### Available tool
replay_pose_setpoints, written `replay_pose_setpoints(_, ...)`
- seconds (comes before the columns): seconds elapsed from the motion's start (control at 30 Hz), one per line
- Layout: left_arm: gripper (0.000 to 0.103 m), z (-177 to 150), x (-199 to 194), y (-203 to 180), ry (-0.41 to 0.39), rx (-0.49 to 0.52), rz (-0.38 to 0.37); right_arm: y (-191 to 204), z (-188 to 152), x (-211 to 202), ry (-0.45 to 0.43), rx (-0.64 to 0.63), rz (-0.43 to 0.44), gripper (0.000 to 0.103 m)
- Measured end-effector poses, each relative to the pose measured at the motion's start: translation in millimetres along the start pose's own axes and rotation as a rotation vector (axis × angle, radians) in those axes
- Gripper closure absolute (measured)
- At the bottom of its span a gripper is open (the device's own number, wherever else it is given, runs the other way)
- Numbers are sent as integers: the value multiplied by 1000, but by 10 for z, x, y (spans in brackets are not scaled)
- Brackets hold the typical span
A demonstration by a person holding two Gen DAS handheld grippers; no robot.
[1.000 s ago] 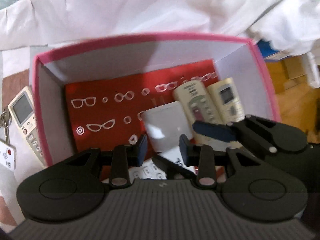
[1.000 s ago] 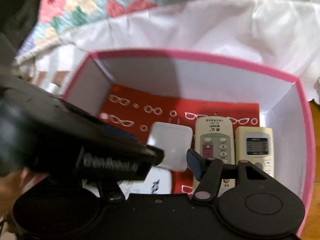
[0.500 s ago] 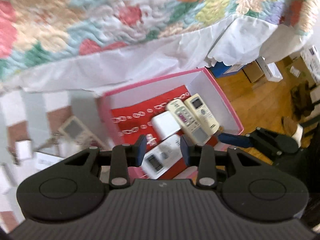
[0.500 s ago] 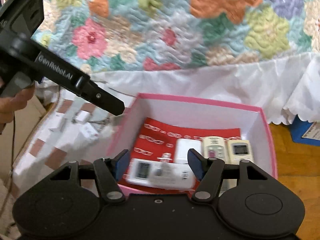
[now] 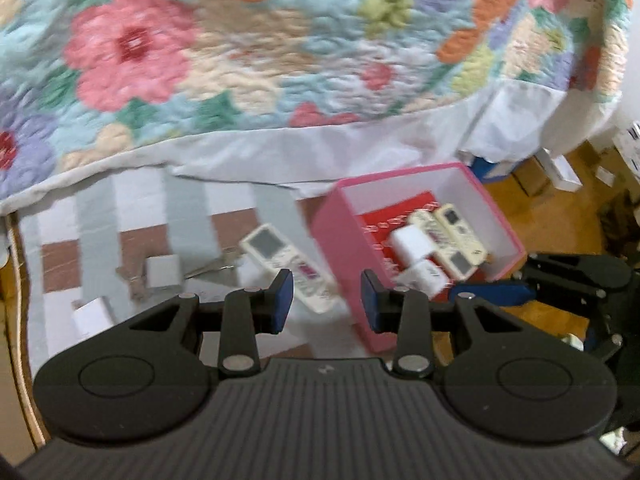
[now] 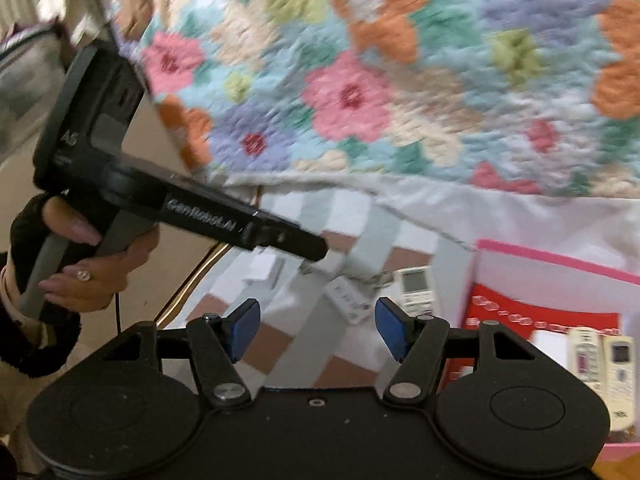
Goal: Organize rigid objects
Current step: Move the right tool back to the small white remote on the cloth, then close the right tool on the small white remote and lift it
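A pink box point(image 5: 344, 240) with a red lining stands on a checked mat; it also shows in the right wrist view point(image 6: 560, 264). Inside lie cream remote controls point(image 5: 452, 228) and white blocks point(image 5: 412, 242). Outside on the mat lie a white remote control point(image 5: 288, 260), also in the right wrist view point(image 6: 416, 284), keys point(image 5: 212, 266) and a small grey block point(image 5: 162, 272). My left gripper point(image 5: 326, 300) is open and empty, high above the mat. My right gripper point(image 6: 316, 330) is open and empty, raised left of the box.
A flowered quilt point(image 5: 280, 40) with a white skirt hangs behind the mat. A white card point(image 5: 90, 318) lies at the mat's left. Wooden floor with small boxes point(image 5: 560, 172) is to the right. A cable point(image 5: 18, 280) runs along the mat's left edge.
Both grippers have pulled up and back out of the box and swung left. The box now sits to the right, and the mat's loose objects have come into view.
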State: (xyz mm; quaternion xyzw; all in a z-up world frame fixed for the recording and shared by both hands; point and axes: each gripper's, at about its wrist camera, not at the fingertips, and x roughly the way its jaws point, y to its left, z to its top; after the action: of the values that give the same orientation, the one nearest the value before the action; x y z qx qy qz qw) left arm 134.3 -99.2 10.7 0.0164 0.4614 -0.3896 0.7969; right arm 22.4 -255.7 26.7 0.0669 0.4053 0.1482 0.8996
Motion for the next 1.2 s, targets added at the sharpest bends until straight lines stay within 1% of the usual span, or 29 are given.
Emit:
replay_pose_setpoints(0.1,67,-98,78,295,-7,-72,20,132,-15,280,36,-20,-11,34)
replay_pose_setpoints(0.2,67,-174,184,553,24,-133,33,122,-66,524,38,11,-23,34)
replay_pose_setpoints(0.27,67,-222,245,655,24,-142,48,74,-102,710,36,61,-18,34)
replay_pose_setpoints(0.33,67,-264,344,773,-1,-146,69,28,-141,889,34,101,-12,34)
replay_pose_setpoints(0.43,67,-355,512,932,-32,-155,78,-39,-241,1193,24,141,-38,34)
replay_pose_setpoints(0.5,67,-405,653,1029,-28,-152,83,-92,-304,1395,39,164,-48,34)
replay_pose_setpoints(0.53,68,-435,744,1092,-24,-152,88,-127,-338,1499,52,184,-52,36)
replay_pose_setpoints(0.6,69,-474,891,1183,-15,-162,103,-209,-403,1694,76,222,-70,48)
replay_pose_setpoints(0.73,69,-543,1183,1354,-16,-181,117,-340,-515,1907,59,270,-108,52)
replay_pose_setpoints(0.83,70,-576,1351,1403,-23,-175,139,-434,-542,1992,56,319,-101,55)
replay_pose_setpoints(0.93,71,-617,1501,1439,-19,-171,169,-470,-559,2052,59,327,-96,59)
replay_pose_setpoints(0.97,71,-630,1538,1449,-16,-170,176,-475,-560,2076,61,330,-101,63)
replay_pose_setpoints(1.0,71,-645,1547,1443,-37,-158,179,-481,-560,2096,61,331,-102,67)
replay_pose_setpoints(1.03,71,-647,1554,1439,-47,-148,179,-483,-559,2108,55,325,-109,69)
replay_pose_setpoints(1.1,71,-635,1561,1440,-48,-147,181,-494,-544,2131,50,322,-124,76)
replay_pose_setpoints(1.17,70,-632,1558,1462,-57,-164,173,-515,-527,2146,48,334,-123,77)
replay_pose_setpoints(1.2,70,-637,1560,1471,-60,-169,163,-514,-520,2154,49,335,-125,80)
